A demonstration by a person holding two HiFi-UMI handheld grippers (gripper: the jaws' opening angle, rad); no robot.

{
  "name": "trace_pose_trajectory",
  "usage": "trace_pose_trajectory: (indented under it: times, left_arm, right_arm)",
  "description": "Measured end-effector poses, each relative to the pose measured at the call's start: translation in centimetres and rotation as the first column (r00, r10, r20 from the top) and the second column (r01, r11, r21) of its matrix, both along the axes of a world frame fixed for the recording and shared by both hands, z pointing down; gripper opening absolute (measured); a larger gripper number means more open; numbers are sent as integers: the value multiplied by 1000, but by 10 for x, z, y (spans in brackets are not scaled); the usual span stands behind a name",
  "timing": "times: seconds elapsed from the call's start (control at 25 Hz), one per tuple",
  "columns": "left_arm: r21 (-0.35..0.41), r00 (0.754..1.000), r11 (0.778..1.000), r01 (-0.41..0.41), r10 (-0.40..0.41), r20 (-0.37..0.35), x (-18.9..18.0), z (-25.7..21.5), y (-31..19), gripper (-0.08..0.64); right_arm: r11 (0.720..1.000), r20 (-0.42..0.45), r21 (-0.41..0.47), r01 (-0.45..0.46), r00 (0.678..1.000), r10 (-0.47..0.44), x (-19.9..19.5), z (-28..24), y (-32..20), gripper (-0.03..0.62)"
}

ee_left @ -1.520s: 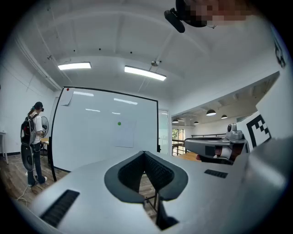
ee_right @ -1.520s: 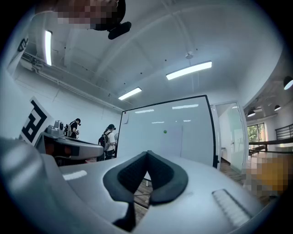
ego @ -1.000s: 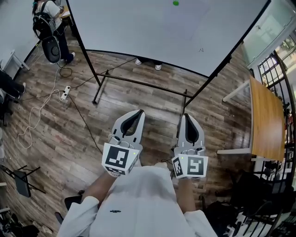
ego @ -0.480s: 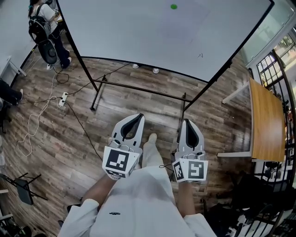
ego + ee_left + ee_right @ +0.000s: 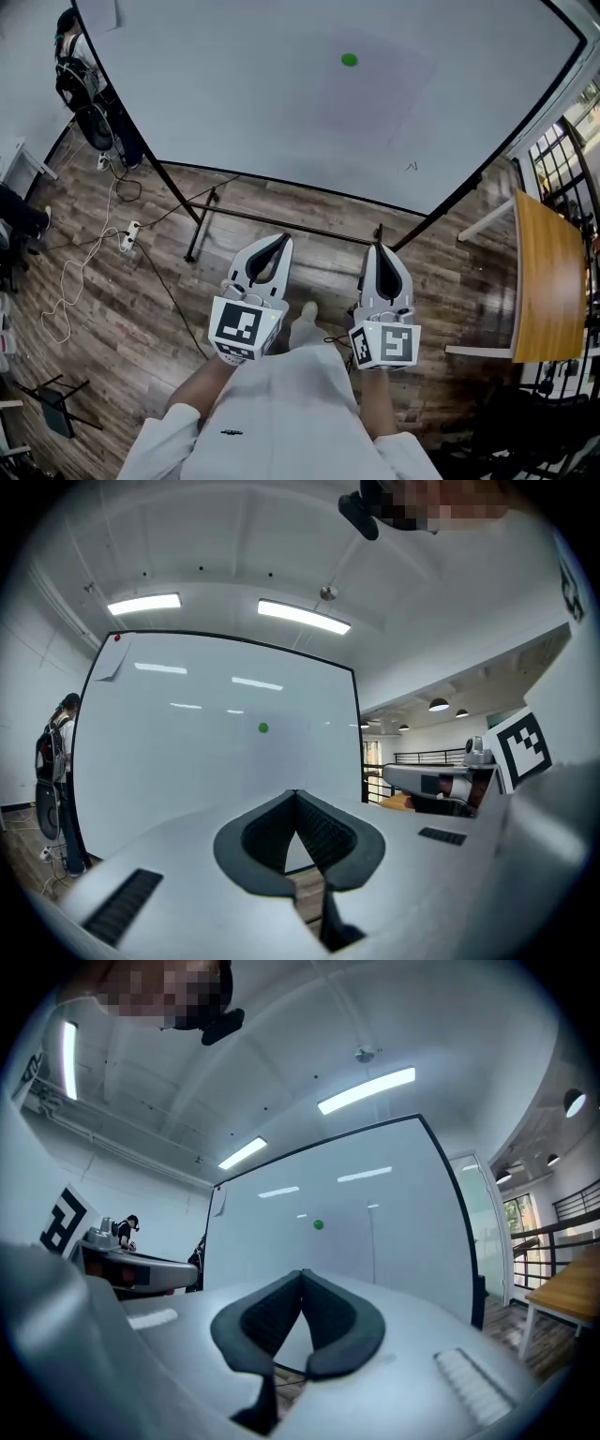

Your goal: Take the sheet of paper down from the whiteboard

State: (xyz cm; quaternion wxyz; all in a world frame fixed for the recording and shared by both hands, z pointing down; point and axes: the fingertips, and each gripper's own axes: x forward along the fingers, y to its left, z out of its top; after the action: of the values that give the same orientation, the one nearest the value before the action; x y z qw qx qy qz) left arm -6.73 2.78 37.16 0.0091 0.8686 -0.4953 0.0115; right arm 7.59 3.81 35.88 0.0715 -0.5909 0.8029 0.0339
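The whiteboard [image 5: 234, 94] stands on a black frame ahead of me. A pale sheet of paper [image 5: 375, 94], barely distinct from the board, hangs under a green magnet [image 5: 349, 60]. The magnet also shows in the left gripper view [image 5: 262, 727] and the right gripper view [image 5: 319, 1225]. My left gripper [image 5: 279, 240] and right gripper [image 5: 382, 248] are held side by side, level, short of the board's lower edge. Both point at the board, well away from the sheet. Both are shut with nothing between their jaws, as seen in the left gripper view [image 5: 296, 794] and the right gripper view [image 5: 302, 1274].
The board's black crossbar [image 5: 281, 223] and splayed legs stand on the wood floor just ahead. A second small paper [image 5: 114, 658] hangs at the board's top left corner. Cables and a power strip [image 5: 129, 230] lie at left, near a person [image 5: 80, 80]. A wooden table [image 5: 544, 272] stands at right.
I have walked toward the whiteboard: it fills more of the head view and the green magnet sits lower in it. Both grippers came forward with me, still shut.
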Motion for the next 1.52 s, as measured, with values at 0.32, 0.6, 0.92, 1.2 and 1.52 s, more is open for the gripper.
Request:
trace_pose_trajectory:
  times: [0.32, 0.6, 0.92, 1.2, 1.52]
  left_arm:
    - [25, 1000, 1000, 7, -7, -8, 22, -16, -113, 6]
    - [20, 1000, 1000, -6, 6, -11, 11, -23, -166, 6]
    - [10, 998, 998, -67, 67, -1, 20, -25, -204, 6]
    - [15, 996, 995, -94, 94, -2, 30, -27, -213, 6]
    - [59, 997, 995, -81, 81, 0, 46, -49, -228, 8]
  right_arm:
    - [999, -36, 23, 32, 999, -31, 14, -16, -112, 2]
    - [1000, -22, 4, -2, 1000, 2, 7, -18, -163, 2]
    - [997, 4, -6, -71, 997, 71, 12, -19, -192, 2]
    - [996, -5, -12, -91, 996, 91, 15, -18, -200, 2]
    - [994, -42, 22, -110, 993, 111, 26, -39, -211, 2]
